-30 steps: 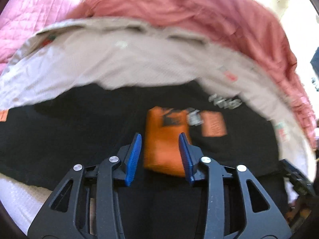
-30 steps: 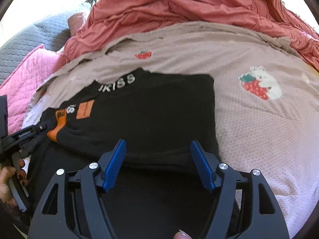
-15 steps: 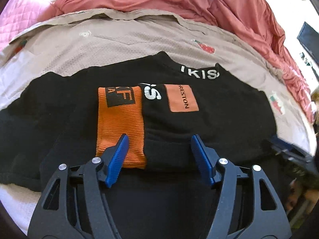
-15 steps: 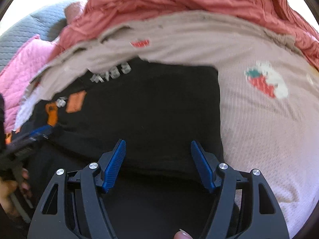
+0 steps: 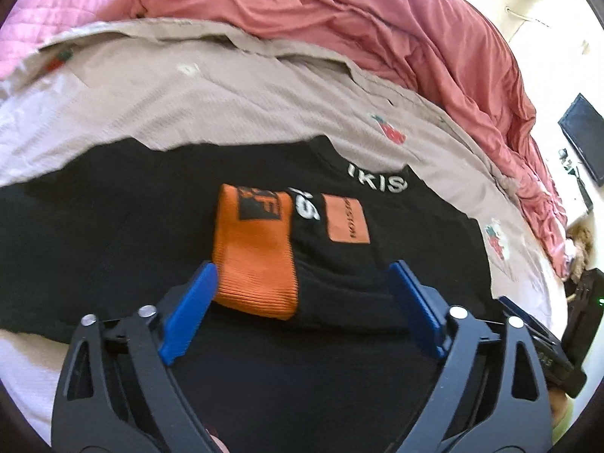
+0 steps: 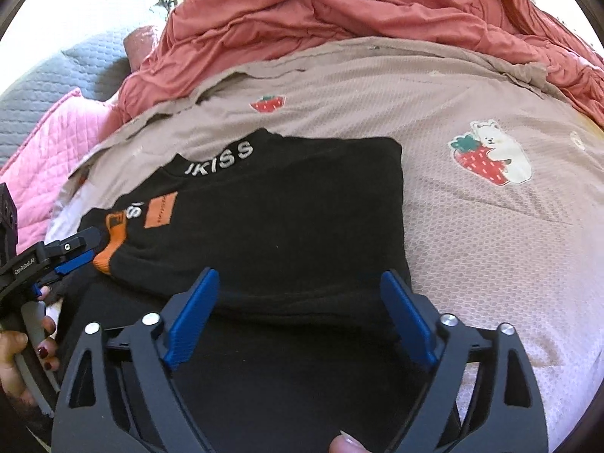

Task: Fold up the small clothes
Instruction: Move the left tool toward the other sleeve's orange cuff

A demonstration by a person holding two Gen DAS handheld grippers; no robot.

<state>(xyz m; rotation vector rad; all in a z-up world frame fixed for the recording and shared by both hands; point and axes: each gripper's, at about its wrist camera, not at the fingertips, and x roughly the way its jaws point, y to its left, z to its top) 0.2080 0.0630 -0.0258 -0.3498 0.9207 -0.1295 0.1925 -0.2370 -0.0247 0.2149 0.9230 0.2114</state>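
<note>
A small black top (image 5: 113, 234) (image 6: 287, 211) with white collar lettering lies partly folded on the bed. Its orange cuff (image 5: 255, 260) rests on the folded part. My left gripper (image 5: 302, 302) hovers at the near edge of that fold, jaws opening wide. The cuff and black fold lie between the blue pads (image 5: 188, 315), which do not press on them. My right gripper (image 6: 300, 313) stands at the top's right part, jaws opening too, black cloth between the pads but not pinched. The left gripper (image 6: 75, 255) also shows at the left of the right wrist view.
The top lies on a beige sheet (image 6: 490, 226) printed with strawberries and a bear. A rumpled red blanket (image 5: 377, 37) is heaped behind, a pink quilt (image 6: 49, 158) at the left. A hand (image 6: 22, 358) holds the left tool. A dark screen (image 5: 585, 136) stands off the bed.
Both grippers' jaws have spread wider. The left one was narrow around the orange cuff a second ago and now stands wide across cuff and black fold. The views shook and settled.
</note>
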